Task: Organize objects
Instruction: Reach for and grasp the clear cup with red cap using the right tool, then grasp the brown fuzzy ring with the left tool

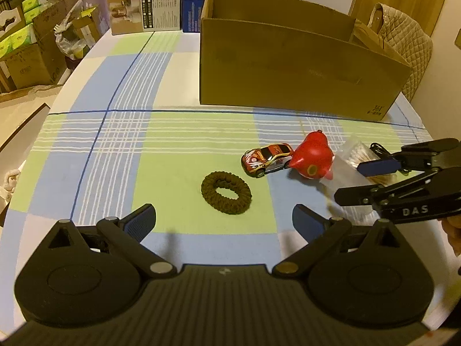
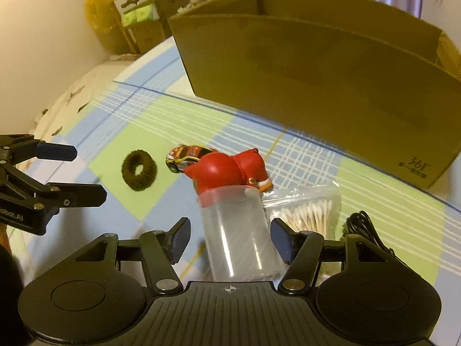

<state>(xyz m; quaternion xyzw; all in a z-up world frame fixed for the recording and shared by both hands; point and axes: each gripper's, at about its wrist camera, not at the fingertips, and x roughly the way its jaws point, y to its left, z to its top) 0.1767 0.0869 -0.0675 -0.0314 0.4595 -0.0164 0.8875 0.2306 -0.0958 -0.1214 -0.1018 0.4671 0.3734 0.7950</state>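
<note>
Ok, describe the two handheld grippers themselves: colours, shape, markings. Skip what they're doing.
Both are matte black. The left gripper has two round housings, a ribbed centre panel, scissor-like linkage arms with silver pivot pins, and blue textured fingers. The right gripper is built the same, with a small white crosshair mark on its ribbed panel. From the side, its body carries white "DAS" lettering.

right gripper [image 2: 230, 238]: jaws spread either side of clear bottle [image 2: 239, 236] | red cap [image 2: 222, 173] touching toy car [image 2: 184, 157] | hair tie [image 2: 139, 170] left | cotton swabs [image 2: 309, 214] right
</note>
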